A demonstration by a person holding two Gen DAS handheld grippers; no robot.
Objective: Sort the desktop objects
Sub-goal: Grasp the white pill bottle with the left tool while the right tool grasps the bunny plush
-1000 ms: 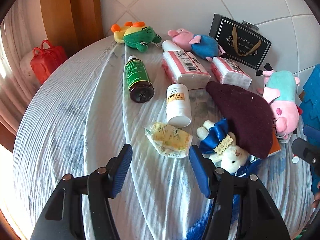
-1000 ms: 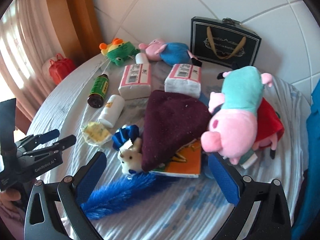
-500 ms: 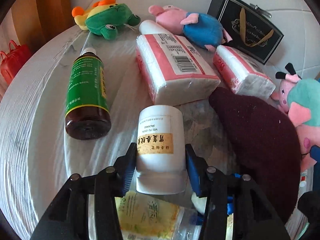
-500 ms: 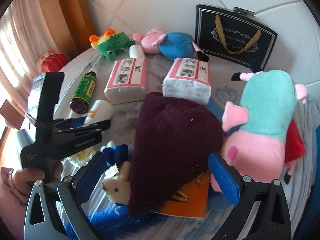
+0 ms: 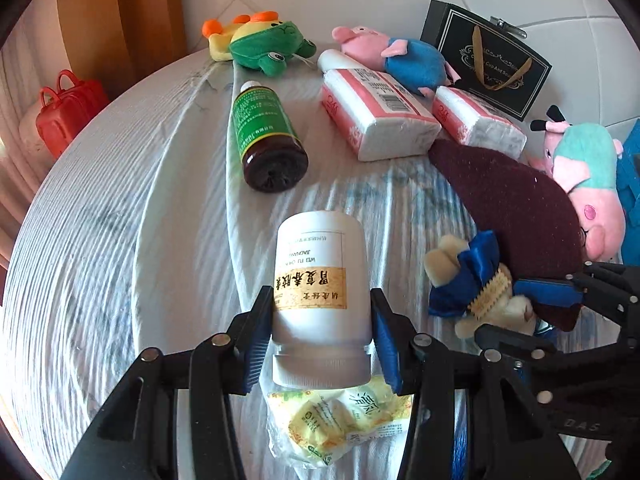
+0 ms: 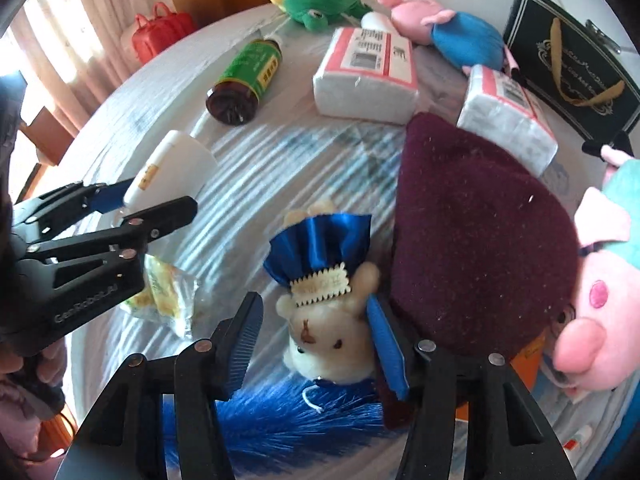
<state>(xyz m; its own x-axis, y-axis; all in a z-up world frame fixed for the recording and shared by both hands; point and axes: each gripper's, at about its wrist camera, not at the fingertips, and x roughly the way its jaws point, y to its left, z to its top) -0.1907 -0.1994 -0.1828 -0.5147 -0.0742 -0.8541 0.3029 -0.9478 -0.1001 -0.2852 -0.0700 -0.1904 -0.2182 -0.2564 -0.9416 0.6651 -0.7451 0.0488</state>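
My left gripper (image 5: 322, 336) is shut on a white pill bottle (image 5: 320, 292) with a gold label, held above the table; the bottle also shows in the right wrist view (image 6: 170, 172). A yellow snack packet (image 5: 340, 420) lies under it. My right gripper (image 6: 314, 344) is open, its jaws on either side of a small cream plush bear in a blue dress (image 6: 326, 316); the right pad touches it, the left stands apart. The bear lies beside a maroon hat (image 6: 480, 248).
On the round white-clothed table (image 5: 100, 260) lie a green-labelled brown bottle (image 5: 266, 136), two tissue packs (image 5: 380, 120), a green frog plush (image 5: 264, 44), pig plushes (image 5: 400, 60) (image 6: 604, 280), a black gift bag (image 5: 488, 60). A red bag (image 5: 68, 112) sits beyond the edge.
My left gripper closed on the white bottle and lifted it back from the table. My right gripper moved forward and down, and its jaws narrowed around the plush bear.
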